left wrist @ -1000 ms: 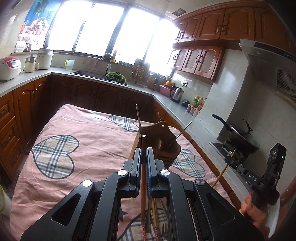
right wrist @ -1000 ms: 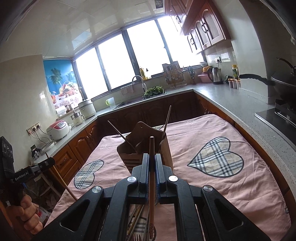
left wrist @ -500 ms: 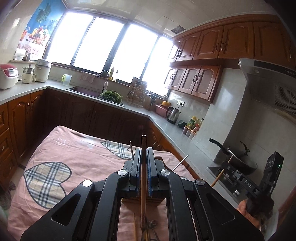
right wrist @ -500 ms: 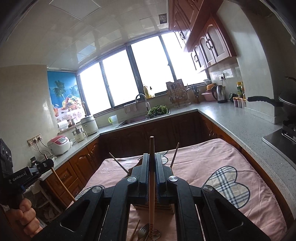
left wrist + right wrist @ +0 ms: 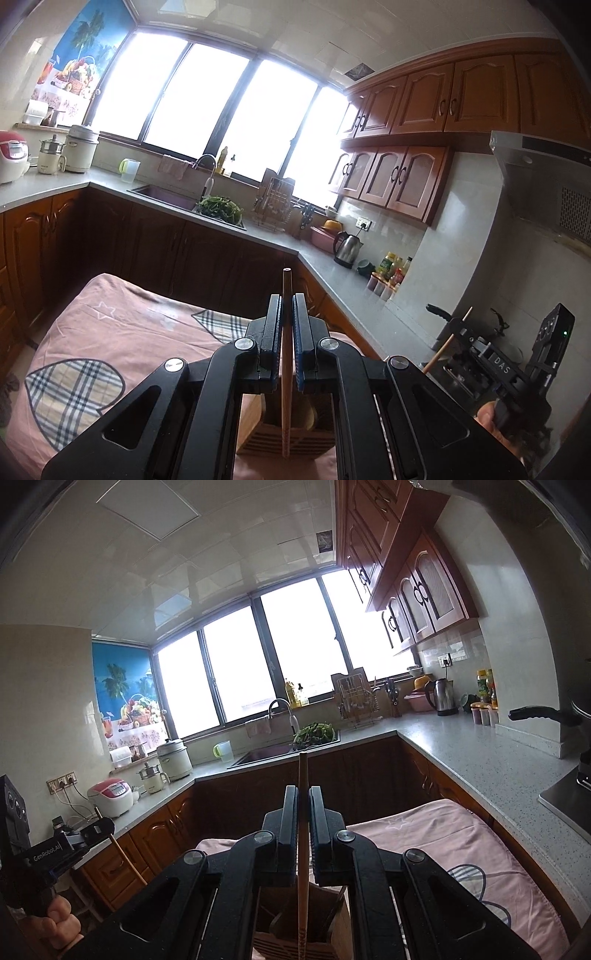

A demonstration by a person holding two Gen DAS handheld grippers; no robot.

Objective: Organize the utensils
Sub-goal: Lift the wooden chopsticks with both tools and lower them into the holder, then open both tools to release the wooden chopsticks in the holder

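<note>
My left gripper (image 5: 287, 317) is clamped tight on a brown chopstick (image 5: 285, 369) — it stands upright between the jaws, above the wooden holder (image 5: 258, 432) on the pink cloth (image 5: 110, 332). My right gripper (image 5: 303, 812) squeezes a lighter chopstick (image 5: 303, 886) the same way, over that holder (image 5: 340, 923) too.

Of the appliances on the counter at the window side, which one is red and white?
The rice cooker, the one nearest the wall sockets. The small kettle-like pot and the tall round cooker beside it are cream-coloured.
</note>
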